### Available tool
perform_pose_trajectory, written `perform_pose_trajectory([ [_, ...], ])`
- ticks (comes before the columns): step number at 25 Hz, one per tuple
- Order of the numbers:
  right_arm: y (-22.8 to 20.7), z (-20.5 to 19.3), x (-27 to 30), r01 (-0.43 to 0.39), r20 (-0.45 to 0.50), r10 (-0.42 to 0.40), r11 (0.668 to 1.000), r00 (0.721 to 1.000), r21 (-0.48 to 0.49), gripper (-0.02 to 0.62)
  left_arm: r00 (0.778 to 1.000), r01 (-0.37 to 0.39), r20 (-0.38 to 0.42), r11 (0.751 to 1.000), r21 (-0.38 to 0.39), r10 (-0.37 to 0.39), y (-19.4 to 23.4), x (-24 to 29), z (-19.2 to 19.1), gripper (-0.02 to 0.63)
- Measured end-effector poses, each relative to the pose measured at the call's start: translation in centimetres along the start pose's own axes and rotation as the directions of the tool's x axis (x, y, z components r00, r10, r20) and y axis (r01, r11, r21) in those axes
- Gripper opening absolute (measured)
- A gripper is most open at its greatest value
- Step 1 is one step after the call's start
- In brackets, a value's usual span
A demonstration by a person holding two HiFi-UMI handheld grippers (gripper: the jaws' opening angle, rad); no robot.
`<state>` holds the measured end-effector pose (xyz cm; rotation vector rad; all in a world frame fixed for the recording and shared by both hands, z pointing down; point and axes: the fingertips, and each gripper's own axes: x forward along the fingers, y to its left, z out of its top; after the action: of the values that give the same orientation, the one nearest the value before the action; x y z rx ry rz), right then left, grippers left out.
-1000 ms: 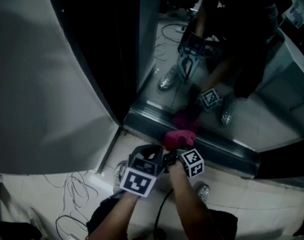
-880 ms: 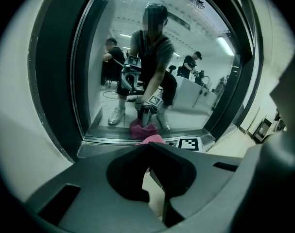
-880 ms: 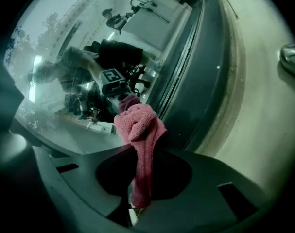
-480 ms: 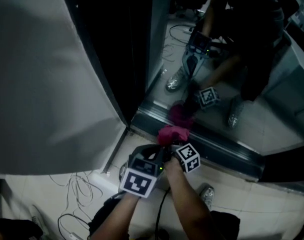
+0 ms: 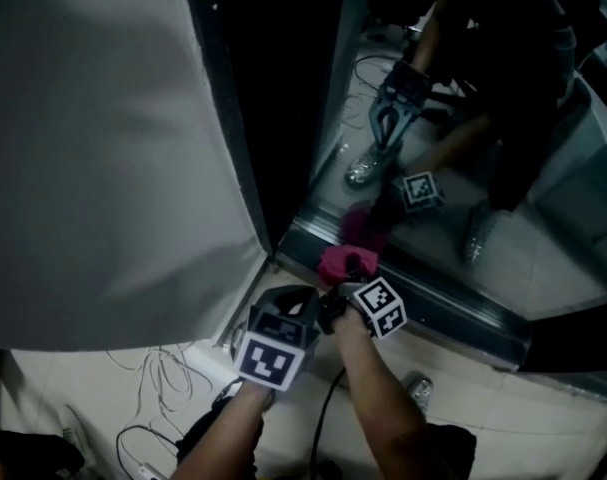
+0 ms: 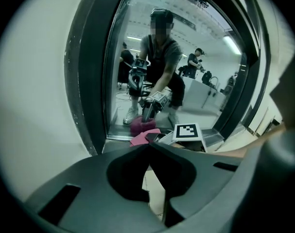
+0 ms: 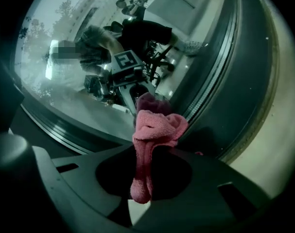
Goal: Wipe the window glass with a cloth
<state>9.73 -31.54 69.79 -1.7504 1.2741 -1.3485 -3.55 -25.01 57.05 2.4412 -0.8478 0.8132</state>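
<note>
Low on window glass (image 5: 523, 238): cloth (image 7: 157, 127), touching it
Right gripper (image 7: 149, 149): clamped on cloth, bunch beyond tips
Left gripper (image 6: 148, 145): closed, empty

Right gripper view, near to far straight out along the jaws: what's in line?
Right gripper, jaws shut on the pink cloth → pink cloth → window glass. The frame runs alongside, so it is left out.

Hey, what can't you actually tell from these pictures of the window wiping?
1. Whether the pink cloth touches the glass: right gripper view, the cloth's own bunch hides the contact.
2. Smears on the glass: all views, dim light and reflections mask them.
3. The glass's upper part: head view, cut off by the top edge.
</note>
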Motion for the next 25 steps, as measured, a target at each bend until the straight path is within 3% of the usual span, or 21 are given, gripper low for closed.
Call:
perform_pose_trajectory([
  [11, 7.2, 3.1, -2.8, -0.132, 0.014, 0.132, 0.991, 0.991, -0.014, 0.041, 0.998, -0.022, 0.059, 1.000, -0.015, 0.023, 1.9, -0.3, 2.2, 0.000],
  [25, 18.7, 7.1, -7.5, -0.295, 0.035, 0.295, 0.956, 0.955, -0.003, 0.041, 0.984, -0.051, 0.173, 0.996, 0.071, 0.038, 2.2, -2.1, 8.9, 0.000],
])
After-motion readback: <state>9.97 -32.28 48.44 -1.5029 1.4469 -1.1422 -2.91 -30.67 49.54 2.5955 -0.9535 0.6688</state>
